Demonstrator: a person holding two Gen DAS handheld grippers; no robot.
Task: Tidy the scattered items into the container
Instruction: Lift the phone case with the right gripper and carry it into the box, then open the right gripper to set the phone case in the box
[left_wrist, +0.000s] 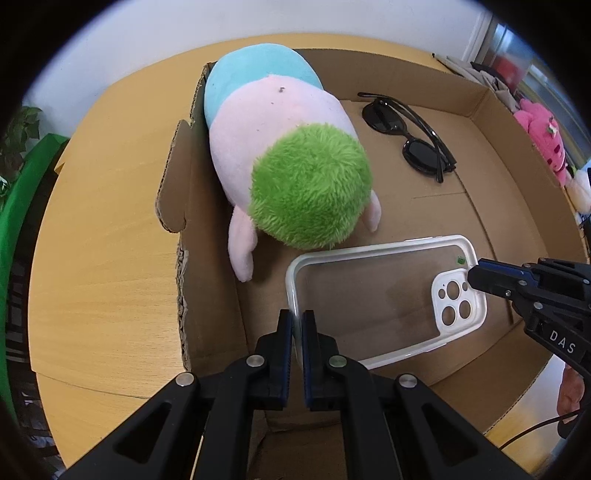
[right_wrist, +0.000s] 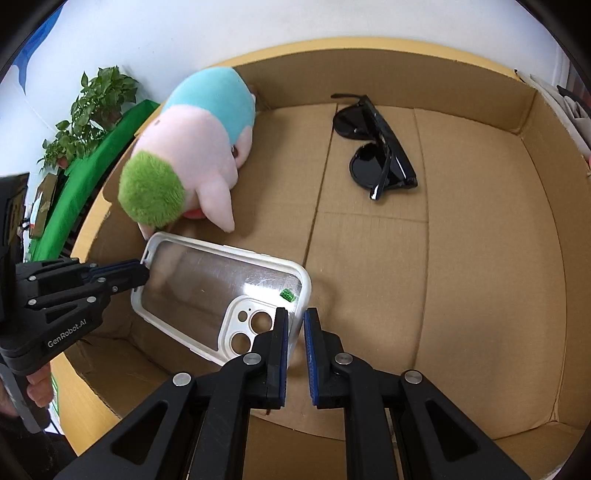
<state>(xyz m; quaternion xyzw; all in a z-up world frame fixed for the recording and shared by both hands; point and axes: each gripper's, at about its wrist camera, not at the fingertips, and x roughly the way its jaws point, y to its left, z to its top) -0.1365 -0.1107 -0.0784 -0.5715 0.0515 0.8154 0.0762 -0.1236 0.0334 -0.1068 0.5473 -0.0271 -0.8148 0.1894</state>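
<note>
Holding a clear phone case (left_wrist: 384, 295) by its two short ends, both grippers hung low inside the cardboard box (left_wrist: 491, 107). The left gripper (left_wrist: 297, 321), at the bottom centre of its own view, was clamped on the plain end of the white rim. The right gripper (right_wrist: 295, 325), bottom centre of its view, was closed on the rim at the camera-cutout end. The case sat tilted just above the box floor, near the lower left of the right wrist view, close to the green-haired plush toy (left_wrist: 291, 158) lying along the box's left wall. Folded black sunglasses (left_wrist: 410, 136) rested well apart, toward the upper right.

From here the likeliest trouble looked like an uneven release: if one gripper let go first, the case would probably swing from the other and knock the plush or clatter down on its edge. The thin, slick rim gave each pair of pads little to hold, so a twist between the hands could also pop it free early.
</note>
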